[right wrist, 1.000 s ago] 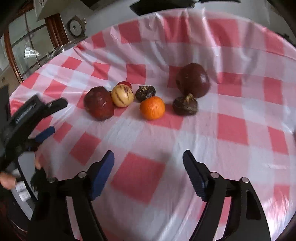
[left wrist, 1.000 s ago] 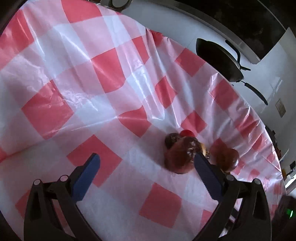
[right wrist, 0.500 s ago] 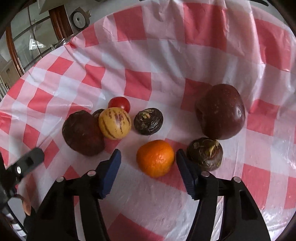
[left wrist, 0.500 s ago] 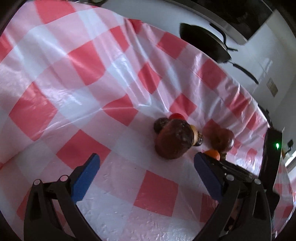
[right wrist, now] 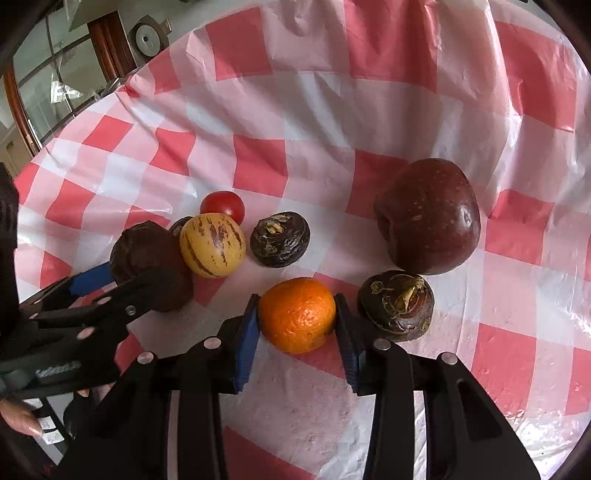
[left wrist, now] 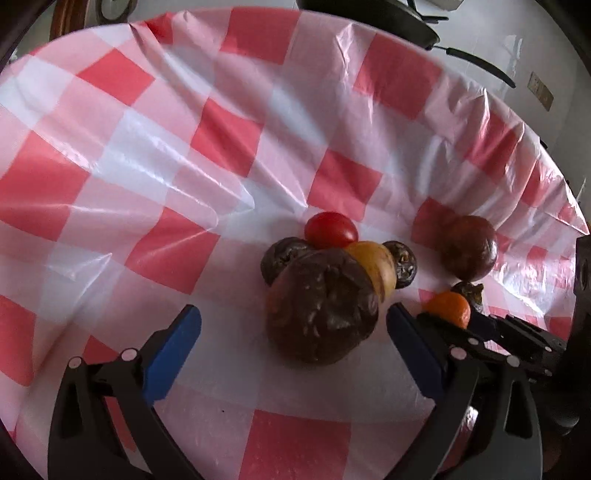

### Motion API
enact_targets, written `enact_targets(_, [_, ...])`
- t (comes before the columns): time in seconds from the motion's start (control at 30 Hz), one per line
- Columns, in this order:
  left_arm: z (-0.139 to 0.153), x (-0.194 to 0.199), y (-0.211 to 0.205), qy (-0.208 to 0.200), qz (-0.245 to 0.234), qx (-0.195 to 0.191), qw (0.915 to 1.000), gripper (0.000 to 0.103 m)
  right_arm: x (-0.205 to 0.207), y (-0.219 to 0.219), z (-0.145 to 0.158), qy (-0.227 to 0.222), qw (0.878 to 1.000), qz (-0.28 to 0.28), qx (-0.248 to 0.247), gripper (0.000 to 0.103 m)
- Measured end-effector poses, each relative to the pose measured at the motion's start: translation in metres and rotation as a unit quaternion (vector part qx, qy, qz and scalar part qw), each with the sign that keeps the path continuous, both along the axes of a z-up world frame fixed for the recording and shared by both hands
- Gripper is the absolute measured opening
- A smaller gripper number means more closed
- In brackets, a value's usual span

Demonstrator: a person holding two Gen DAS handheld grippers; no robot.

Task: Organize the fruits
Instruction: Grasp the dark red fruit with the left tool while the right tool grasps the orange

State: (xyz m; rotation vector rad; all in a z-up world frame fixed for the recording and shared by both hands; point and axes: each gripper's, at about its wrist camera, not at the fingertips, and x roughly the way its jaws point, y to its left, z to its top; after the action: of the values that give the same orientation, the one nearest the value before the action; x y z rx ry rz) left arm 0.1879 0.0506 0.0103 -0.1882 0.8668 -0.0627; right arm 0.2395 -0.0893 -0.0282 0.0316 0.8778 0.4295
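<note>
Several fruits lie on a red-and-white checked tablecloth [right wrist: 369, 110]. My right gripper [right wrist: 297, 314] has closed onto the orange [right wrist: 297, 314], pads touching both its sides. A dark wrinkled fruit [right wrist: 397, 304] sits just right of it, with a big dark red apple [right wrist: 428, 216] behind. My left gripper [left wrist: 293, 325] is open, its pads either side of a large dark brown fruit [left wrist: 323, 306], not touching it. That fruit also shows in the right wrist view [right wrist: 147, 254]. Beside it lie a yellow striped fruit [right wrist: 212, 243], a cherry tomato [right wrist: 223, 205] and another dark wrinkled fruit [right wrist: 280, 238].
A black pan [left wrist: 369, 14] with a long handle stands beyond the table's far edge. A window and a wooden frame [right wrist: 110, 40] are at the back left. The left gripper's black body [right wrist: 74, 321] lies close to the left of my right gripper.
My right gripper moved forward and closed on the orange. My left gripper moved toward the large dark brown fruit, which now sits between its open pads.
</note>
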Motion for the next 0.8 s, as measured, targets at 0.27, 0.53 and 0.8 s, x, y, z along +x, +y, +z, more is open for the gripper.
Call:
enact_targets(0.27, [-0.007,0.003,-0.01,0.008,-0.025,0.027,0.9993,0.063,0.001,-0.006,-0.001,0.006,1.0,-0.003,0.025,0.039])
enact_targets(0.53, [-0.004,-0.014,0.006,-0.025,-0.022,-0.029,0.999,0.053,-0.002,-0.016,-0.002,0.009,0.999,0.0,0.044,0.039])
enact_targets(0.8, [0.015,-0.056,0.032,-0.069,0.026,-0.064,0.9953,0.053,0.001,-0.022,-0.003,0.012,0.998,0.002,0.064,0.039])
